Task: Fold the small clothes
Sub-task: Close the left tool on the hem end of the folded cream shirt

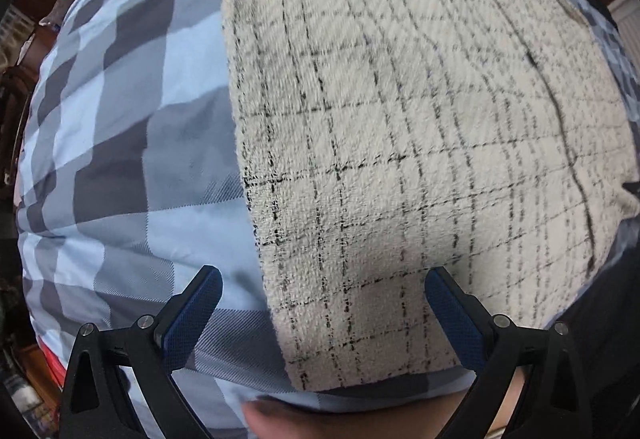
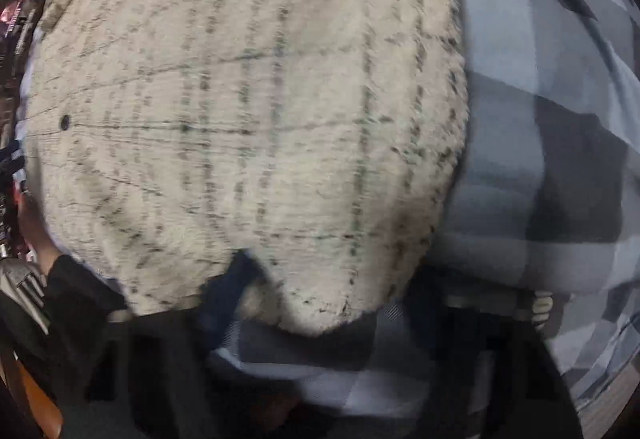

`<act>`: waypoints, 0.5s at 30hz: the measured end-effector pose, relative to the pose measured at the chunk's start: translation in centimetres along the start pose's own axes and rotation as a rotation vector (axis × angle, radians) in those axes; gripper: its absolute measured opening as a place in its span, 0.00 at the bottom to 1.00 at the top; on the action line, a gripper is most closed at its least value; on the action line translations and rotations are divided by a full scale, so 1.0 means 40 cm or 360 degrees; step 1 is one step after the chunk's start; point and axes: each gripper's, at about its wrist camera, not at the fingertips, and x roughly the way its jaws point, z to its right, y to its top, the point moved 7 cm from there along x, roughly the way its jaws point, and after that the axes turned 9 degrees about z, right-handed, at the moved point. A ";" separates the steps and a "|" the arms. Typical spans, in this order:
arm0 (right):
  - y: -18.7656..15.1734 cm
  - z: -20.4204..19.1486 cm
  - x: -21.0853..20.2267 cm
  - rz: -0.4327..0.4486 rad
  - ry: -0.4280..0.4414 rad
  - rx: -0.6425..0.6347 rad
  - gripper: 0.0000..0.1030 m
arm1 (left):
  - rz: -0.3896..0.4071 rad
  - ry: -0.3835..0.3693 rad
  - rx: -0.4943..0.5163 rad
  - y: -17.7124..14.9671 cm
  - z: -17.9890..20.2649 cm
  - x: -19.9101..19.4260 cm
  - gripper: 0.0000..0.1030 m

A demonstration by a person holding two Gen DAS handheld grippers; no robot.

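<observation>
No brand, label or writing can be read in either view. The garment (image 1: 400, 159) is cream woven cloth with a thin black windowpane check, lying flat on a bedspread (image 1: 120, 119) of blue, grey and pale checks. In the left wrist view its long axis runs away from the camera, from a straight near hem toward a far end where the cloth is bunched and rolled over on itself; its left edge runs straight along that axis. A dark seam line curves down the right part of it.

The left gripper (image 1: 323, 293) hangs just over the near-left part of the garment with its jaws wide apart and nothing between them — one blue-padded finger (image 1: 192, 315) over the bedspread, the other over the cloth.

The right wrist view is blurred. There the garment (image 2: 248, 111) fills most of the frame, with a small dark button (image 2: 64, 122) near its left edge and the bedspread (image 2: 540, 159) to its right. The right gripper (image 2: 324, 303) is smeared dark along the bottom; a fingertip (image 2: 236, 279) sits at the cloth's near edge, but I cannot tell how far the jaws are open or whether they hold it
</observation>
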 end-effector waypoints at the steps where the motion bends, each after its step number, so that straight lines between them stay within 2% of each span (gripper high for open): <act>1: 0.011 -0.004 -0.011 0.0029 0.0037 0.0008 0.29 | -0.0013 0.0007 0.0008 -0.002 -0.002 0.010 0.99; 2: 0.017 -0.011 -0.023 0.0051 0.0079 0.0026 0.12 | -0.0039 0.0010 0.0018 -0.008 -0.002 0.023 0.99; 5: 0.047 -0.020 -0.086 0.0182 0.0247 0.0126 0.08 | -0.0101 0.0011 0.0024 -0.026 -0.002 0.054 0.99; 8: 0.070 -0.042 -0.170 0.0344 0.0403 0.0197 0.07 | -0.0168 -0.0027 -0.0037 -0.045 -0.011 0.085 0.99; 11: 0.069 -0.064 -0.230 0.0460 0.0462 0.0227 0.07 | -0.0230 -0.0079 -0.0147 -0.061 -0.032 0.105 0.99; 13: 0.057 -0.078 -0.253 0.0509 0.0440 0.0206 0.07 | -0.0245 -0.0122 -0.0204 -0.075 -0.040 0.108 0.90; 14: 0.060 -0.088 -0.264 0.0532 0.0418 0.0196 0.07 | -0.0247 -0.0161 -0.0229 -0.080 -0.041 0.108 0.77; 15: 0.044 -0.089 -0.266 0.0548 0.0406 0.0195 0.07 | -0.0240 -0.0211 -0.0246 -0.088 -0.038 0.103 0.60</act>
